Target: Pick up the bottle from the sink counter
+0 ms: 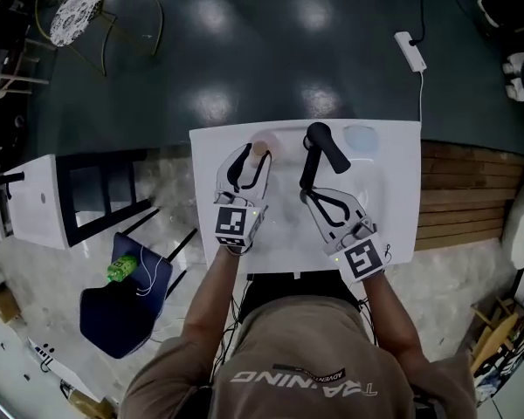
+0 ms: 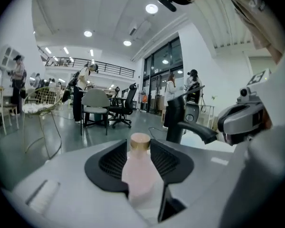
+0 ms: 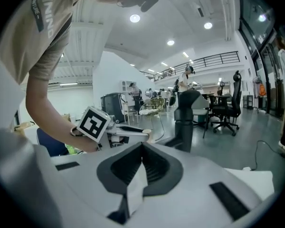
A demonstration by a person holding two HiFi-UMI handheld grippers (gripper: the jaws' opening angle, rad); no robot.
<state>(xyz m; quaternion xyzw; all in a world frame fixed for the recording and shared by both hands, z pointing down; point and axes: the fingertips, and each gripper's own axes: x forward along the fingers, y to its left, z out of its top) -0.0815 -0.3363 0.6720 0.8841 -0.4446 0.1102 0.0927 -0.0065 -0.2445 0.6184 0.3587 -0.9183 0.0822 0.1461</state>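
Note:
A pale pink bottle (image 1: 260, 147) with a tan cap stands upright at the back left of the white sink counter (image 1: 393, 182). My left gripper (image 1: 254, 157) reaches around it. In the left gripper view the bottle (image 2: 138, 175) stands between the two black pads (image 2: 115, 163), which sit close beside its cap without clearly pressing on it. My right gripper (image 1: 307, 195) hovers over the basin just in front of the black faucet (image 1: 319, 151). Its jaws meet at the tips (image 3: 142, 145) with nothing between them. The faucet (image 3: 185, 122) rises straight ahead of it.
A pale round dish (image 1: 360, 138) lies on the counter's back right. A dark blue chair (image 1: 113, 312) holding a green object stands to the left of the person. Beyond it is a white cabinet (image 1: 35, 203). Wooden boards (image 1: 463, 199) lie right of the counter.

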